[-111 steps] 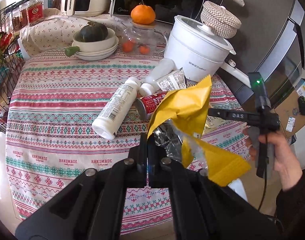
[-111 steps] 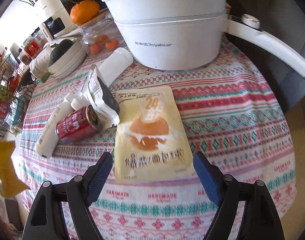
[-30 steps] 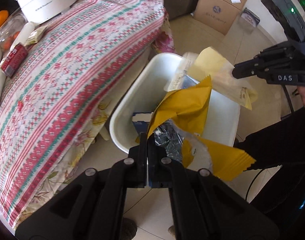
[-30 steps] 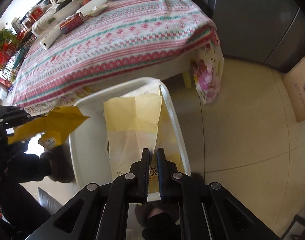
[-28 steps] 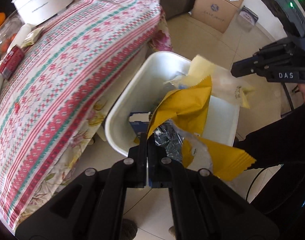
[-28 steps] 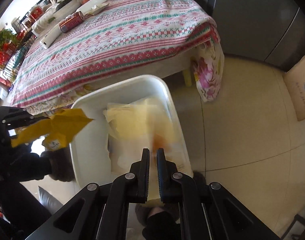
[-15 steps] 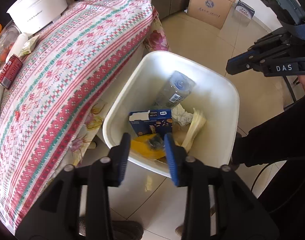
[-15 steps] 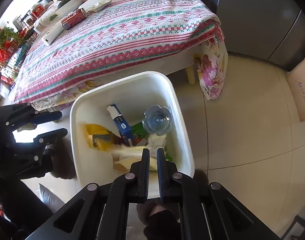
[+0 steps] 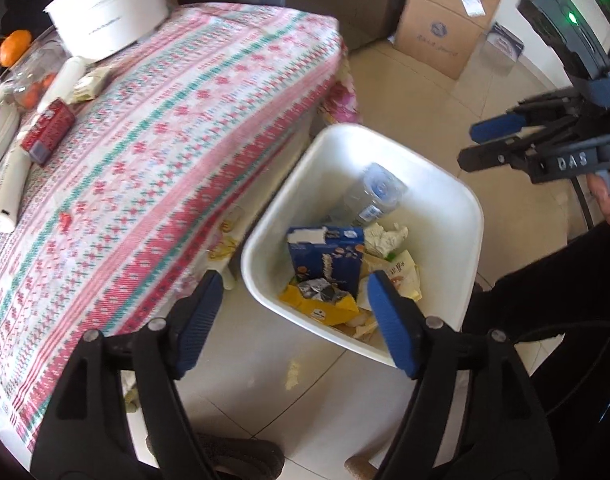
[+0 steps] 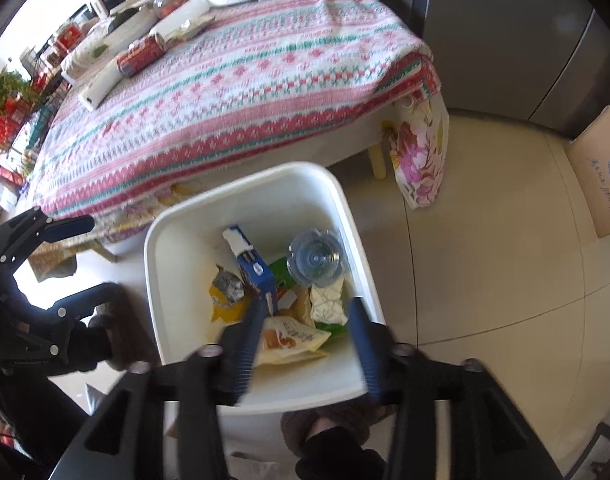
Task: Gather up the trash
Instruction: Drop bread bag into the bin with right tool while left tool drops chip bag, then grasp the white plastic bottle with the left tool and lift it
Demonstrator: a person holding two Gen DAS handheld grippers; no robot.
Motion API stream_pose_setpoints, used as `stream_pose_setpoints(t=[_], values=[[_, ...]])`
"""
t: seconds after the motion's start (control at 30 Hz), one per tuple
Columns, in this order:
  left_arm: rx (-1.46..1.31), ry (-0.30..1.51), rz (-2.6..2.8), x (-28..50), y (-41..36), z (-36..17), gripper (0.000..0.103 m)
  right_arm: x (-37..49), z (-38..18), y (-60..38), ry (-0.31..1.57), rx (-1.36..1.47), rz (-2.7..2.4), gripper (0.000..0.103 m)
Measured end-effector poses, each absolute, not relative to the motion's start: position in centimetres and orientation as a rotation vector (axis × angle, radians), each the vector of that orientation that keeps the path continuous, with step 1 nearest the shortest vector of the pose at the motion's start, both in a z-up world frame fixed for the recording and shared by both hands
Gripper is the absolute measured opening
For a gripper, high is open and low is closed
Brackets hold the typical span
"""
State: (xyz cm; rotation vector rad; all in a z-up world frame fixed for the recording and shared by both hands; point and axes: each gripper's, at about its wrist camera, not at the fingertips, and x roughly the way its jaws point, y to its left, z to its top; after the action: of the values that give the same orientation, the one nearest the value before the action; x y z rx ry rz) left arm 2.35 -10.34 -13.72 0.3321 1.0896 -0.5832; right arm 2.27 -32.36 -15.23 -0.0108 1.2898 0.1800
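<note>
A white plastic bin (image 9: 471, 216) stood on the tiled floor just beside the corner of the table, which was covered by a red, green and white patterned tablecloth (image 9: 177, 132). Both grippers hung above the bin with nothing between their fingers. The left gripper (image 9: 293, 316) had its blue-padded fingers spread wide apart over the near rim of the bin. The right gripper (image 10: 305, 344) also had its fingers apart, blurred in its own view, over the opposite rim.

Inside the bin lay the collected trash: a yellow snack bag (image 9: 321, 304) with its foil lining showing, against the wall nearest the table; a blue carton (image 9: 325, 256) standing upright beside it; a clear plastic bottle (image 9: 375, 192) leaning at the far wall; crumpled white tissue (image 9: 385, 236) between bottle and carton; and a pale yellow pouch (image 10: 291, 338) with an orange picture, lying flat on top.

On the tablecloth, well apart from the bin, a red can (image 9: 49, 130) lay on its side next to a white bottle (image 9: 9, 188), with a second white bottle (image 9: 61, 80) and a small crumpled wrapper (image 9: 91, 84) beyond it. A white electric pot (image 9: 109, 24) stood at the far end of the table. Cardboard boxes (image 9: 445, 20) sat on the floor beyond the bin.
</note>
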Motion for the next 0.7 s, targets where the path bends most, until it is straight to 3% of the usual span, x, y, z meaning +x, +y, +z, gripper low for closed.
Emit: stream_pose_setpoints(t=[0.13, 0.7], values=[[0.285, 1.067, -0.528, 3.8, -8.8, -12.3, 0.082, 3.1, -14.2, -32.1, 1.258, 0.009, 0.169, 0.059], [0.102, 1.016, -0.236, 13.4, 1.7, -8.7, 0.083, 9.0, -10.1, -26.5, 1.141, 0.063, 0.155, 0.075]])
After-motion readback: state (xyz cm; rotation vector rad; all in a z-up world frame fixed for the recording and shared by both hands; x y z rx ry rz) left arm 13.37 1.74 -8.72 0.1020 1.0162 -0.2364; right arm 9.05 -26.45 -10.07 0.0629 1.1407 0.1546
